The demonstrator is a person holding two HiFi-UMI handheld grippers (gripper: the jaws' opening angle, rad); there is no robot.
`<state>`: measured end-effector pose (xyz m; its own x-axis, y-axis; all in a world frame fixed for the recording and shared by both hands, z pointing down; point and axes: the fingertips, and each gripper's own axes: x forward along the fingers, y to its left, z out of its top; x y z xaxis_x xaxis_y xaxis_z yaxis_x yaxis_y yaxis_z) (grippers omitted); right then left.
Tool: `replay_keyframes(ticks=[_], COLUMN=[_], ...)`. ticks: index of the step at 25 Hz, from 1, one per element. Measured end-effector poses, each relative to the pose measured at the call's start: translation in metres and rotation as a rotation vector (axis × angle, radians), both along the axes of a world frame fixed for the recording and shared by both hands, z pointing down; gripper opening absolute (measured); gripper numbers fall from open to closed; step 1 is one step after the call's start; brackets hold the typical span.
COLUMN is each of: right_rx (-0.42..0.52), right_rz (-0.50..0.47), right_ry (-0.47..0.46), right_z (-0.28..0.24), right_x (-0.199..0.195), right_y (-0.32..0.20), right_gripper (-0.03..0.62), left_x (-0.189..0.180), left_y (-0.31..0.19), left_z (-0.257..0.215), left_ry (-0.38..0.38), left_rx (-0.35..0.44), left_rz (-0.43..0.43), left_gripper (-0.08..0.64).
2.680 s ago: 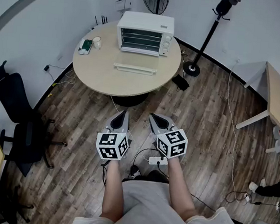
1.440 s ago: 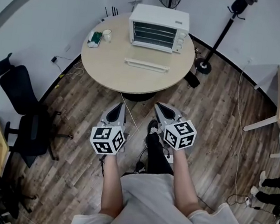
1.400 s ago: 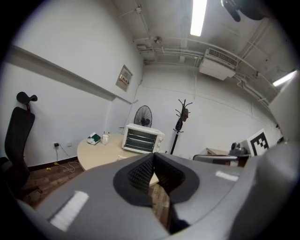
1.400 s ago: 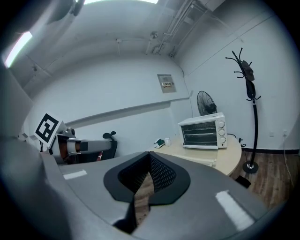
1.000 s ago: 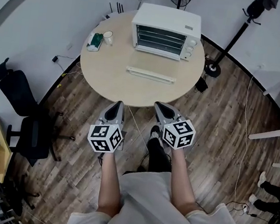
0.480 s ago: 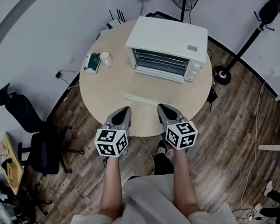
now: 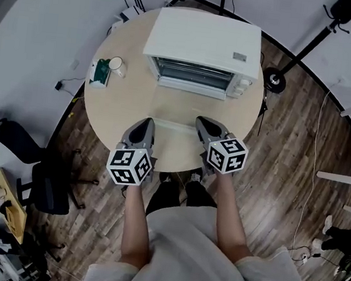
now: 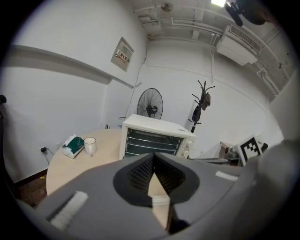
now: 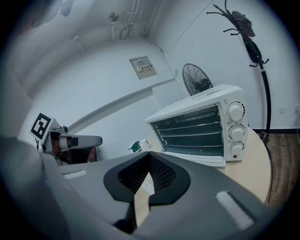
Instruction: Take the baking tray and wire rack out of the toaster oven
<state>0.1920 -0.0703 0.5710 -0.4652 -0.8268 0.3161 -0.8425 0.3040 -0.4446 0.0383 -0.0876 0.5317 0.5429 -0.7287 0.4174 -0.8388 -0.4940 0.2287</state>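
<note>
The person holds the left arm and the right arm out in front, side by side. The left gripper and the right gripper both point forward and a little down. Each gripper has its jaws pressed together, and nothing is between them

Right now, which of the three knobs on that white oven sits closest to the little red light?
The bottom knob of the toaster oven: the red light sits just below it, while the middle knob and top knob stack above.
</note>
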Motion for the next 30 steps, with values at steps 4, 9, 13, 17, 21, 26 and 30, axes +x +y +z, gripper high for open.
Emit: replay_keyframes(ticks=[4, 9, 13, 17, 21, 26, 30], right_rx=[-0.020, -0.040, -0.034, -0.025, -0.047, -0.074, -0.067], right_rz=[0.044, 0.120, 0.162, 0.209, 0.261, 0.238, 0.292], right_ry=[-0.016, -0.042, -0.050, -0.060, -0.127, 0.012, -0.079], right_z=[0.011, 0.025, 0.022, 0.024, 0.040, 0.055, 0.058], right_x=[-0.005, -0.022, -0.034, -0.043, -0.052, -0.064, -0.059], right_y=[-0.030, -0.065, -0.092, -0.112, -0.125, -0.137, -0.154], right_gripper=[0.000, 0.000, 0.000, 0.000, 0.000, 0.000, 0.000], left_x=[-0.016, -0.018, 0.002, 0.005, 0.003, 0.008, 0.010], left_y=[-0.023, -0.064, -0.081, -0.085, -0.089, -0.085, -0.089], left_z=[0.007, 0.014, 0.008, 0.020, 0.040, 0.044, 0.045], left_ry=[0.012, 0.078, 0.082, 0.097, 0.084, 0.099, 0.106], left_rx=[-0.014, -0.039, -0.016, -0.025, -0.055, -0.080, -0.076], left_rz=[0.006, 0.076, 0.193, 0.261, 0.307, 0.346, 0.375], left_gripper=[0.055, 0.056, 0.056, 0.056, 0.055, 0.056, 0.055])
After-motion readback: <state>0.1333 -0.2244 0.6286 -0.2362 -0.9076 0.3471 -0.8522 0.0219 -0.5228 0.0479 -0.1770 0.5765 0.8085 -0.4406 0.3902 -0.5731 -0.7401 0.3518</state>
